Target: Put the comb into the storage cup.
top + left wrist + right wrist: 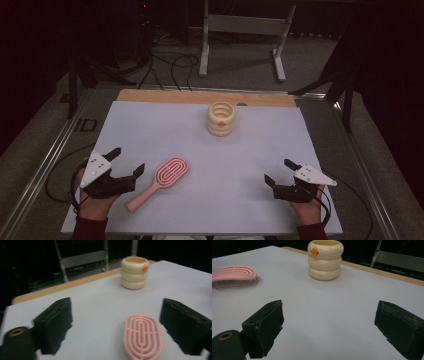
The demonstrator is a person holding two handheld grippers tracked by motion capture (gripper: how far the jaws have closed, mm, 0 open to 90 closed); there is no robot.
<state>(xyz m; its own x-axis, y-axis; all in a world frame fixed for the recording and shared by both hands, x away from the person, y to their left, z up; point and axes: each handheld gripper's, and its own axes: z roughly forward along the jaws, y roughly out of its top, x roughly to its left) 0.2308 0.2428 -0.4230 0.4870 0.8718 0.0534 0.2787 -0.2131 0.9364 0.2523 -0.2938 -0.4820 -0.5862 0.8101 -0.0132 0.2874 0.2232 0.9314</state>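
Observation:
A pink hairbrush (165, 177) lies flat on the pale mat, handle toward the front left. My left gripper (128, 160) hovers just left of it, jaws spread wide and empty. In the left gripper view the brush head (142, 337) lies on the mat ahead of the left gripper (117, 307), touching neither pad. My right gripper (277, 170) rests near the front right, open with nothing between its jaws. A cream ringed cup (221, 118) with an orange mark stands upright at the back centre, seen also as the cup (134, 272).
The right gripper view has the right gripper (329, 312) facing the cup (325, 260), with the brush (234, 275) far to its left. The mat (200, 150) covers a wooden table (175, 96). Cables and a metal stand (240, 30) lie on the floor beyond.

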